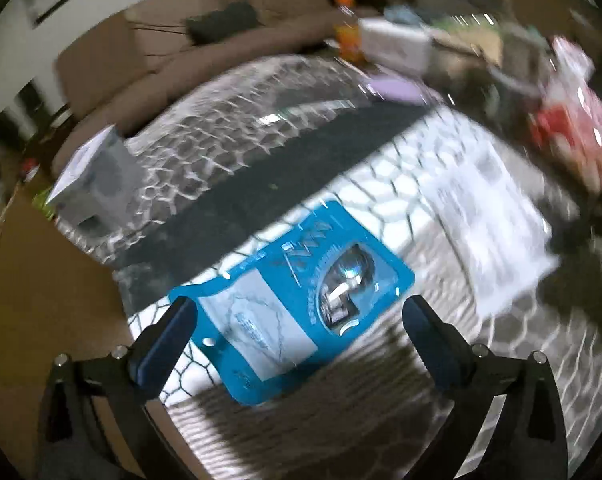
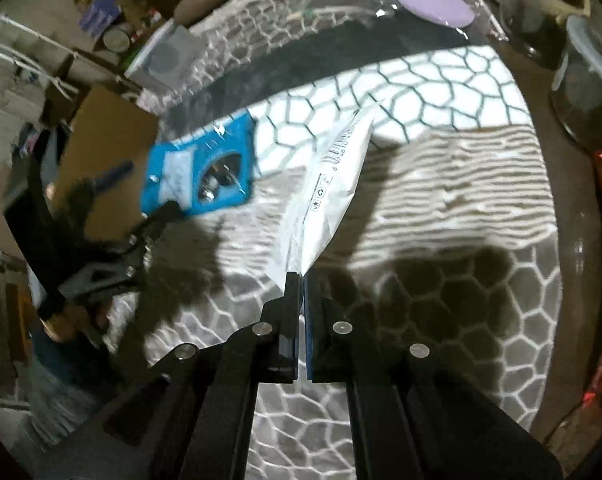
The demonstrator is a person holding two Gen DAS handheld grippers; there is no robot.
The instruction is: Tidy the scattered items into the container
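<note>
White packet [image 2: 333, 184] (barcode printed) clamped in right fingers [image 2: 291, 292]; left fingers [image 1: 169, 332] apart around blue card [image 1: 297, 304].

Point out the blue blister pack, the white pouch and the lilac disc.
blue blister pack [image 1: 301, 300]: left wrist view, printed card face.
white pouch [image 2: 329, 200]: right wrist view, creased middle.
lilac disc [image 2: 435, 6]: right wrist view, flat top.

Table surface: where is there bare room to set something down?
Free: the honeycomb cloth right of the white pouch, and the dark strip beyond the blue card. Crowded: the far edge by the purple disc and the dark tub.
</note>
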